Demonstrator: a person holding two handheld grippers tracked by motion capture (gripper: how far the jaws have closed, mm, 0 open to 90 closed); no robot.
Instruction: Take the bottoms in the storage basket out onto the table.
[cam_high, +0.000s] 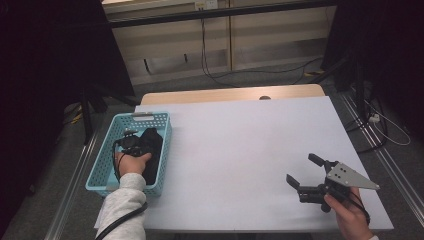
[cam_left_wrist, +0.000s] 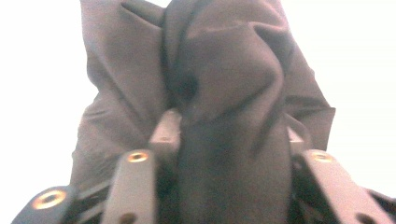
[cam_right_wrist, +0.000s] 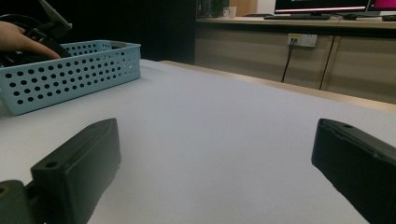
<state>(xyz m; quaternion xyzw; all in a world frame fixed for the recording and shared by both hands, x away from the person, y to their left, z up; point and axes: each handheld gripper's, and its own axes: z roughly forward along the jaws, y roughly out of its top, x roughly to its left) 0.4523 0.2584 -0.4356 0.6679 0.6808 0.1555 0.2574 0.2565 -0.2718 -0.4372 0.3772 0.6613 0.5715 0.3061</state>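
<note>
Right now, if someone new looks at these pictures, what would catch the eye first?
First, the light blue basket at the table's left edge, where the left gripper reaches into it and its jaws pinch a fold of the dark cloth. Then the right gripper, held low over the bare white table near its right front corner, jaws wide apart with nothing between them.

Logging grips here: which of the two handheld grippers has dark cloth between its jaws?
The left gripper, reaching into the light blue perforated basket, jaws around the dark cloth; the right gripper is open.
</note>
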